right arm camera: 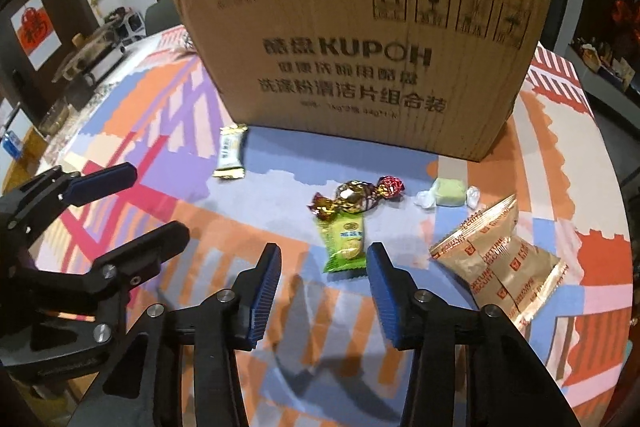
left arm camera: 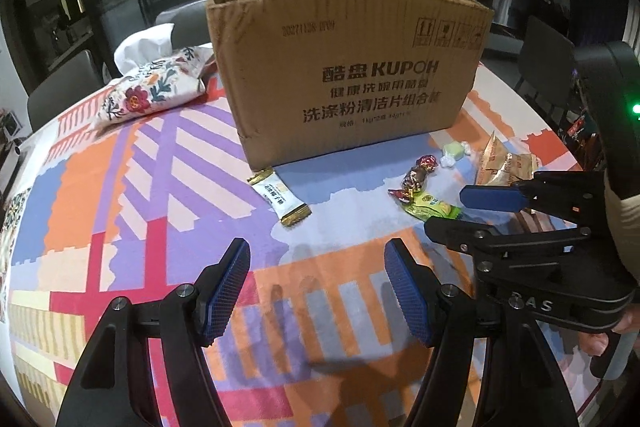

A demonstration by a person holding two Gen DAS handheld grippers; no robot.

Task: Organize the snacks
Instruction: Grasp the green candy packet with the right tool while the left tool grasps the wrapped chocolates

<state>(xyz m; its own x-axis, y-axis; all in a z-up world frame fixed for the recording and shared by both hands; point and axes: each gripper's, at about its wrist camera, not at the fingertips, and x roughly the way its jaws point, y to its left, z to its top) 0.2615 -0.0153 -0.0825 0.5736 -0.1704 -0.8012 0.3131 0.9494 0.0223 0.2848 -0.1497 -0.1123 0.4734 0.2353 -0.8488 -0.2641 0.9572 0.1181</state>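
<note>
A: Status? Both claws look empty.

B: Yes. Left claw (left arm camera: pixel 316 287) wide apart, nothing between the pads, hanging over bare table (left arm camera: pixel 120 187) at bottom centre of its view. Right claw (right arm camera: pixel 322 291) also spread, empty, lined up just short of the green pack (right arm camera: pixel 345 243).

A: Where are the snacks?

B: All on the table in front of the box (right arm camera: pixel 360 59), none visibly inside; I can't see into it from here. In the right view: white bar (right arm camera: pixel 231 151) centre-left near the box's corner, foil candy (right arm camera: pixel 356 197) mid-frame, its near end touching the green pack's top edge. Pale green sweet (right arm camera: pixel 448 191) right of centre, two gold packets (right arm camera: pixel 500 259) overlapping at lower right.

A: Next grab, I'd guess the green pack?

B: Likely. It lies flat, glossy film, crimped ends. My take: come in low, pinch across the narrow sides, not the slippery face. Watch the foil candy, it could drag along.

A: And the drop?

B: Box is open-topped with tall walls. Clear the rim fully before letting go.

A: Left claw?

B: White bar is its closest target, well apart from the rest.
</note>
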